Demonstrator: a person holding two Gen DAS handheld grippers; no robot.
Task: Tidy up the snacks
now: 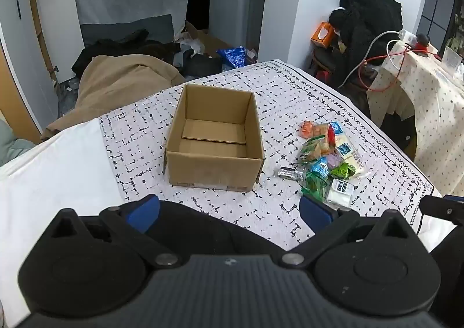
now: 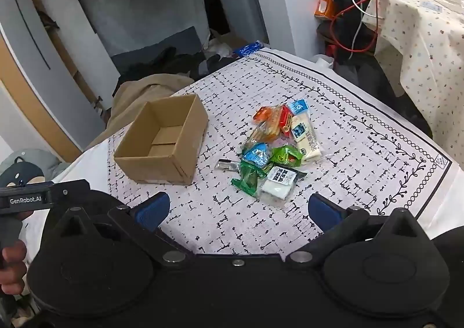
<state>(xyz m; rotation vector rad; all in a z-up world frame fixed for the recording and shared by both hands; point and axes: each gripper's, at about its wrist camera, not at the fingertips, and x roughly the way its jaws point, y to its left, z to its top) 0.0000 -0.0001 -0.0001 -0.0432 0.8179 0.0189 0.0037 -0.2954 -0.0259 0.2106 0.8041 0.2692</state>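
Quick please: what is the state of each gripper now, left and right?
Left gripper: open, holding nothing.
Right gripper: open, holding nothing.

Bare patterned cloth point(image 2: 232, 226) lies open between the right gripper point(image 2: 239, 212) and the snack pile point(image 2: 275, 151). The cardboard box point(image 1: 214, 136) stands open-topped beside the pile, a clear strip of cloth between them
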